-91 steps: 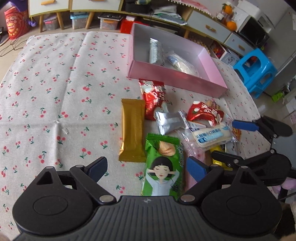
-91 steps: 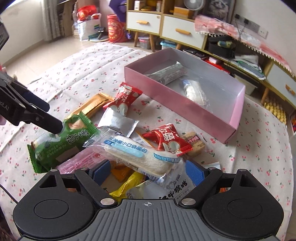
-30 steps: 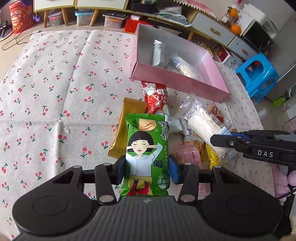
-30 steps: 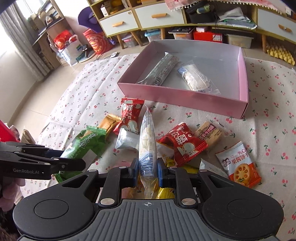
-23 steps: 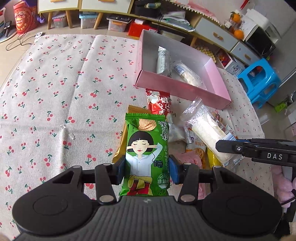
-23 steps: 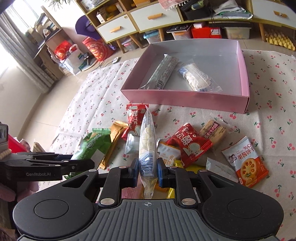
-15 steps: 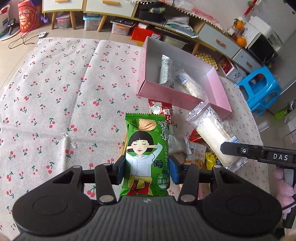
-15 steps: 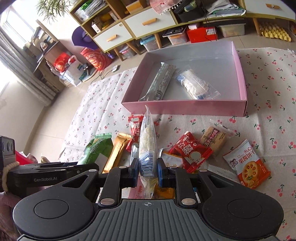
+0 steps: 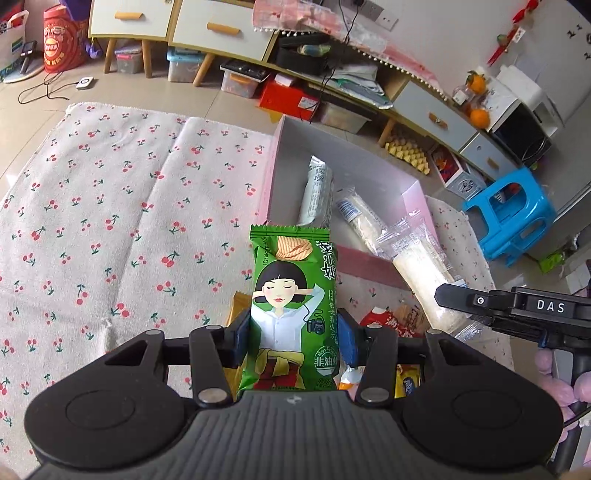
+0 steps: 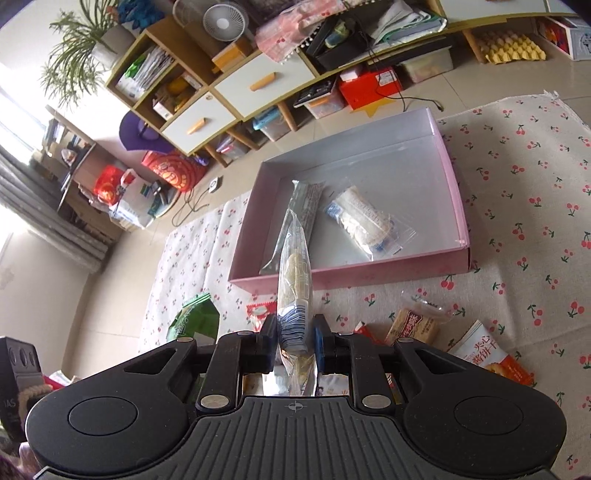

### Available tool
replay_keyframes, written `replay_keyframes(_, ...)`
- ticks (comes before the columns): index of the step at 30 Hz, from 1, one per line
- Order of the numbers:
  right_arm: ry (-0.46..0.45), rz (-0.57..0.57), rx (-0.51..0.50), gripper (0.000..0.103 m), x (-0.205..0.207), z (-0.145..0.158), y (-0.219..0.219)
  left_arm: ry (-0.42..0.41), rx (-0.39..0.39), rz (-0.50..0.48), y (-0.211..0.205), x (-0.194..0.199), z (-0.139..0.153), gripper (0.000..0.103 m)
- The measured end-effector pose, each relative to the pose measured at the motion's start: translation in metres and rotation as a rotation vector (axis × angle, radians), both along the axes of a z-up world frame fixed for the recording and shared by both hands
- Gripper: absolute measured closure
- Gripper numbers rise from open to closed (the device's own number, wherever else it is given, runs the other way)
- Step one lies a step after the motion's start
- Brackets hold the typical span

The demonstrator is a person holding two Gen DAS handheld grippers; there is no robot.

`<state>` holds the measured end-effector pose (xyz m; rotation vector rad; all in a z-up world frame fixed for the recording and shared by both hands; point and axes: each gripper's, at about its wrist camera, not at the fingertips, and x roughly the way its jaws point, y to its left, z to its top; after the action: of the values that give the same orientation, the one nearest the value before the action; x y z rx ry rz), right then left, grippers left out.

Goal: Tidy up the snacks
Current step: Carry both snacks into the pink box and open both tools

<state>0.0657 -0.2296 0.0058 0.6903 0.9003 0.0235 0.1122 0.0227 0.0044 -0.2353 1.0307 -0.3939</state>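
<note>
My left gripper [image 9: 291, 341] is shut on a green snack packet [image 9: 290, 306] with a drawn girl on it, held in the air short of the pink box [image 9: 369, 264]. My right gripper [image 10: 294, 341] is shut on a clear packet with a white roll [image 10: 293, 273], held edge-on above the pile; the same packet shows in the left wrist view [image 9: 419, 273]. The pink box [image 10: 456, 195] holds a silver packet [image 10: 301, 212] and a clear wrapped roll [image 10: 364, 221].
Loose snacks lie on the cherry-print cloth [image 9: 110, 229] near the box: a brown biscuit pack [image 10: 413, 325], an orange-white biscuit bag [image 10: 487, 352], red packets [image 9: 384, 321]. A blue stool [image 9: 511, 218] and low cabinets [image 9: 221, 33] stand beyond the cloth.
Both grippers have risen and moved toward the pink box, each keeping its packet. The cloth and the snack pile now look lower and farther away.
</note>
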Motion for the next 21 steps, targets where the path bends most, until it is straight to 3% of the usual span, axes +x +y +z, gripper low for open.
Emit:
replay_keyframes(5,-0.033,-0.082,0.018,0.085,0.009,0.001,-0.021,-0.027,-0.023,0.043,-0.011,0.015,0.001,0.059)
replay_keyframes(10,-0.062,-0.157,0.020,0.085,0.015,-0.006,-0.039,-0.065,0.008,0.036,-0.031,0.034,0.002,0.059)
replay_keyframes(16,-0.069,-0.187,-0.035,0.084,0.021,-0.021,-0.052,-0.056,-0.029,0.006,-0.066,0.057,-0.006,0.059)
replay_keyframes(21,-0.068,-0.211,-0.044,0.084,0.026,-0.036,-0.064,-0.059,-0.002,-0.022,-0.093,0.069,-0.016,0.059)
